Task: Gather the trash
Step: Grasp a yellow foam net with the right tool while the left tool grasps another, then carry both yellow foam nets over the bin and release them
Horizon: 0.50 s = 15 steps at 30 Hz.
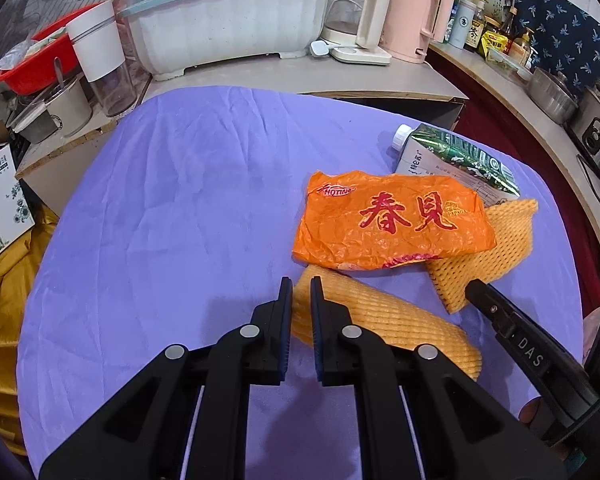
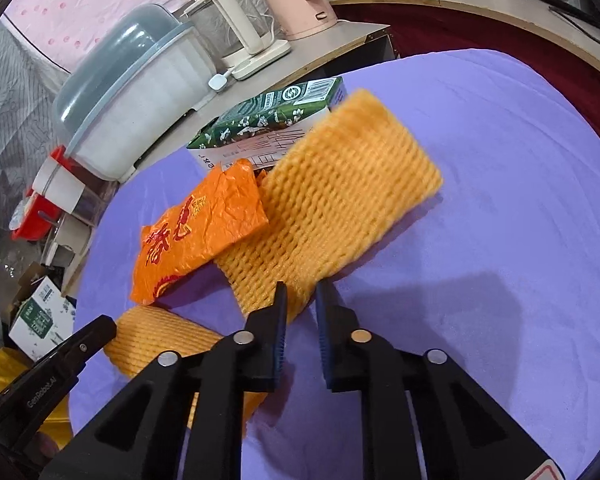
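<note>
Trash lies on a purple cloth [image 1: 180,208]. My left gripper [image 1: 301,282] is shut on the near end of an orange foam net sleeve [image 1: 400,328], which rests on the cloth; the sleeve also shows in the right wrist view [image 2: 160,340]. My right gripper [image 2: 301,288] is shut on the edge of a second foam net [image 2: 340,208] and holds it tilted up off the cloth; it also shows in the left wrist view [image 1: 496,240]. An orange crumpled plastic bag [image 1: 388,224] lies between them. A green and white carton [image 1: 452,160] lies behind it.
A counter behind the cloth holds a covered white dish rack [image 1: 228,24], a glass kettle [image 1: 356,12], a pink kettle [image 1: 412,16] and a red basin [image 1: 36,64]. Pots and bottles [image 1: 496,36] stand on the right counter. A yellow bag [image 1: 4,300] hangs at the left.
</note>
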Each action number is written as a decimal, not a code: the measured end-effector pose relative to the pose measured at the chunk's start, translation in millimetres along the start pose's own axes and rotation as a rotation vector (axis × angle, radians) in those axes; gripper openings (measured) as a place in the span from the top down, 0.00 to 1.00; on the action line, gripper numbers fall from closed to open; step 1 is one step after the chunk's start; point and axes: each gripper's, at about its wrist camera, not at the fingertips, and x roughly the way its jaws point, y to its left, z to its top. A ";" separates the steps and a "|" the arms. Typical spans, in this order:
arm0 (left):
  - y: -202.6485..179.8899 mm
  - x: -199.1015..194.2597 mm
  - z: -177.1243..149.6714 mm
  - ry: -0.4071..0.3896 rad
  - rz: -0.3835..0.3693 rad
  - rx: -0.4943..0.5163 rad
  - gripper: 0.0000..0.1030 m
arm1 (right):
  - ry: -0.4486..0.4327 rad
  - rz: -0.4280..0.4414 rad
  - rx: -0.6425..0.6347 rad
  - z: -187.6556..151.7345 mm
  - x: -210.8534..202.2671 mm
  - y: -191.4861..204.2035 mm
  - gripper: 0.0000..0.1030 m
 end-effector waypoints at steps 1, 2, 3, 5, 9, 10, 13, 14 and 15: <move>-0.6 -1.2 -0.1 -0.001 -0.003 0.001 0.91 | -0.004 -0.002 -0.005 -0.6 -1.7 -0.1 0.94; -1.1 -2.5 -0.2 -0.001 -0.005 -0.001 0.91 | -0.008 -0.008 -0.011 -1.2 -4.0 -0.5 0.94; -1.3 -4.0 -0.5 -0.003 -0.007 -0.002 0.91 | -0.014 -0.014 -0.018 -2.0 -7.2 -0.5 0.94; -3.0 -9.1 -1.9 -0.008 -0.009 -0.002 0.91 | -0.023 -0.017 -0.024 -3.3 -14.7 -1.7 0.95; -9.7 -23.8 -5.0 -0.025 -0.021 0.006 0.91 | -0.062 -0.027 -0.019 -6.4 -40.1 -9.8 0.95; -12.0 -27.7 -5.5 -0.029 -0.025 0.010 0.91 | -0.074 -0.032 -0.014 -7.4 -48.3 -13.2 0.95; -22.5 -42.9 -8.3 -0.049 -0.038 0.028 0.91 | -0.107 -0.039 0.004 -9.2 -70.8 -23.3 0.95; -26.3 -47.7 -9.0 -0.055 -0.042 0.032 0.91 | -0.118 -0.045 0.006 -9.8 -78.4 -26.1 0.95; -29.7 -52.8 -9.6 -0.062 -0.049 0.038 0.91 | -0.132 -0.053 0.008 -10.7 -88.2 -29.6 0.95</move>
